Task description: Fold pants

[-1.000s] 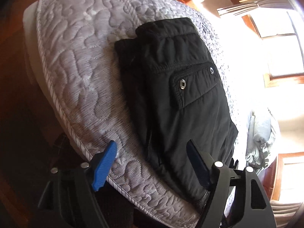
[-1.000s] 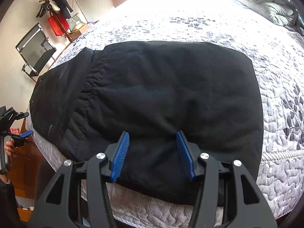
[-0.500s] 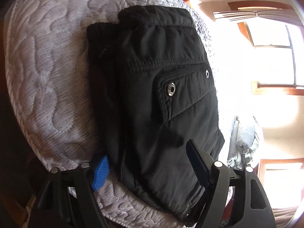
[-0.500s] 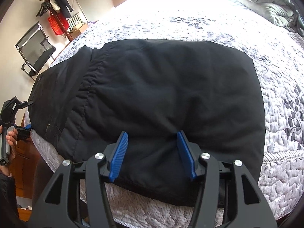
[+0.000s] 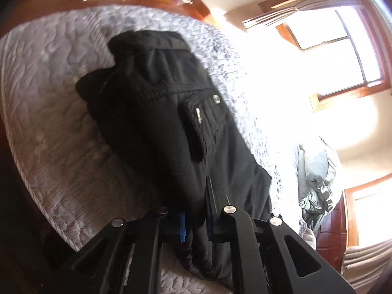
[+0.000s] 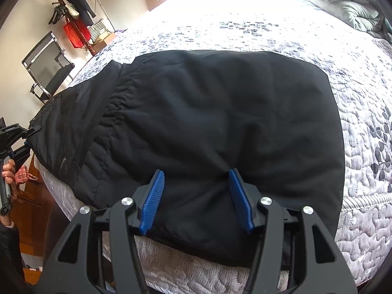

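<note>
Black pants (image 6: 220,132) lie spread flat on the bed (image 6: 362,161), folded into a wide block near the bed's front edge; the hem side overhangs the mattress edge a little in the right wrist view.

My left gripper (image 5: 196,210) has its fingers pinched together on the pants (image 5: 171,122) at the near end. Only a sliver of the blue pad (image 5: 182,227) shows; black cloth is bunched between the fingers and pulled up off the quilt. That view is blurred. Pocket flap with two metal snaps (image 5: 216,98) sits mid-garment, and the far waist end is crumpled on the quilt.

From the right wrist view, my left gripper (image 6: 27,134) is at the far left edge, at the corner of the pants, with my hand (image 6: 8,171) on its handle.

My right gripper (image 6: 196,196) has its fingers about half apart, the blue pads (image 6: 152,201) standing on either side of a low ridge of cloth at the near edge. The tips touch the fabric, but I can't tell if they actually squeeze it.

Background: rumpled grey blanket (image 6: 350,2) at the head of the bed, coat stand (image 6: 71,17), red bag (image 6: 76,35), chair (image 6: 46,68), bright window (image 5: 343,56).
</note>
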